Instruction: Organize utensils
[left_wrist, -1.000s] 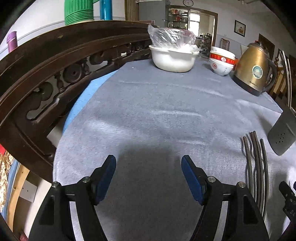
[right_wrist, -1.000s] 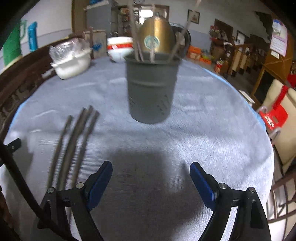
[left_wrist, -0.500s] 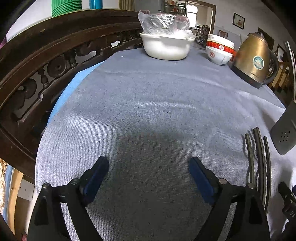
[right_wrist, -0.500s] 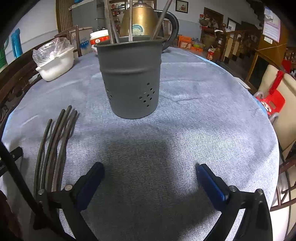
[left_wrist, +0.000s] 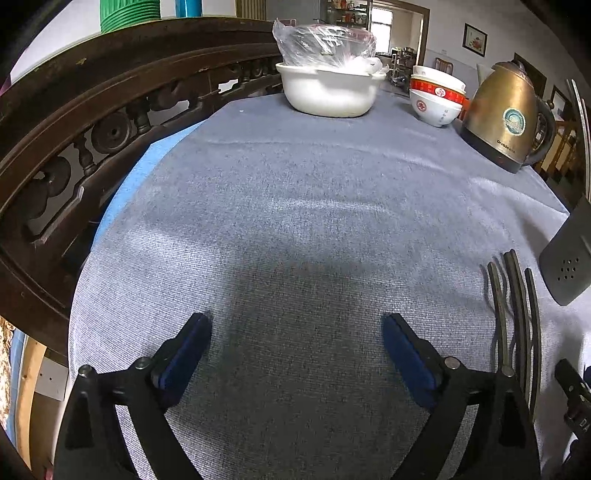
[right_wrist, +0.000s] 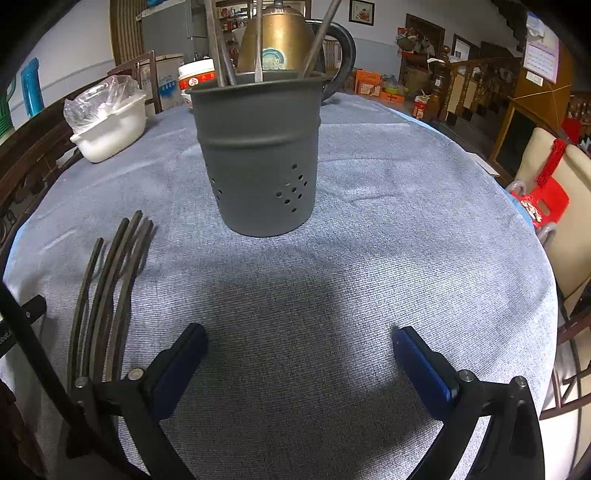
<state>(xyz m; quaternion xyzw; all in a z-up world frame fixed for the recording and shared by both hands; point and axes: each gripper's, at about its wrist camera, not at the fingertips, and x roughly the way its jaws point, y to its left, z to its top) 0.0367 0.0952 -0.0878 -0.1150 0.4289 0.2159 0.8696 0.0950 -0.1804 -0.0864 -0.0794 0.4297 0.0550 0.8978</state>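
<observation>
Chopsticks just left of R gripper (jaws wide, empty).

Both wrist views look steeply down, close over the grey tablecloth. They share the chopsticks, kettle and, seemingly, 1 white basin.

Round table draped in grey-blue cloth. Dark carved wooden chair back at its left edge. Pale grey walls with framed pictures. Bright doorway behind. Wooden stair railing and cream chair right.
</observation>
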